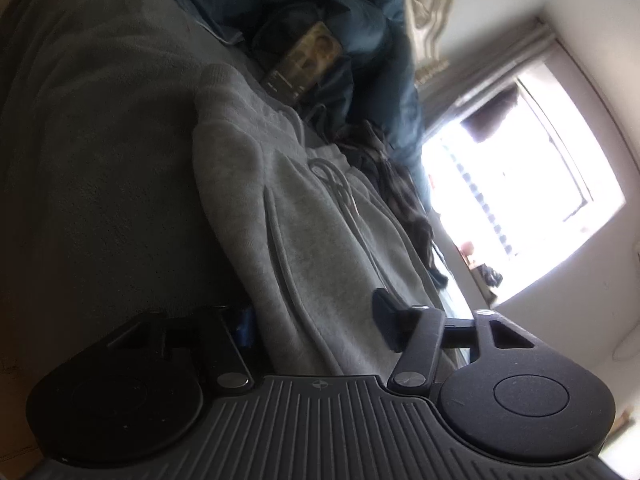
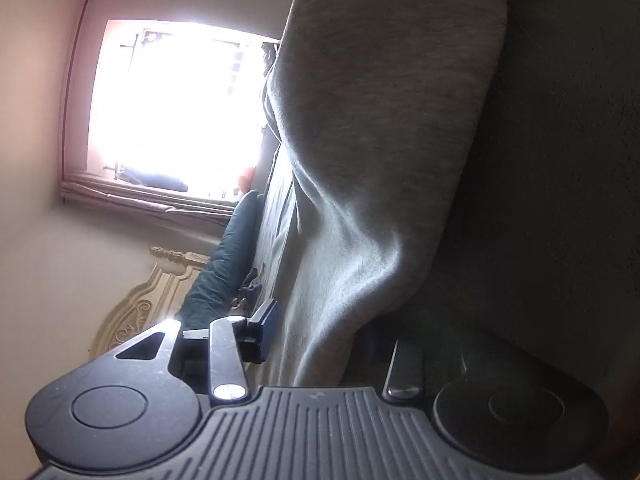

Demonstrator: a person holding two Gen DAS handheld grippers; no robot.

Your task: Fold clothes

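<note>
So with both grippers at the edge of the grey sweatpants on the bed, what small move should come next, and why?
Probably close both grippers fully before lifting. In each wrist view the grey sweatpants run between the fingers of the left gripper and the right gripper, but a firm pinch can't be confirmed. The pants lie flat on the dark blanket, so a secure hold should come first.

Black ribbed tongs [image 1: 316,320] — silver screws

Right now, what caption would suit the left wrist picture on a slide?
Left gripper straddling the edge of grey sweatpants spread on a dark grey blanket, bright window behind.
</note>
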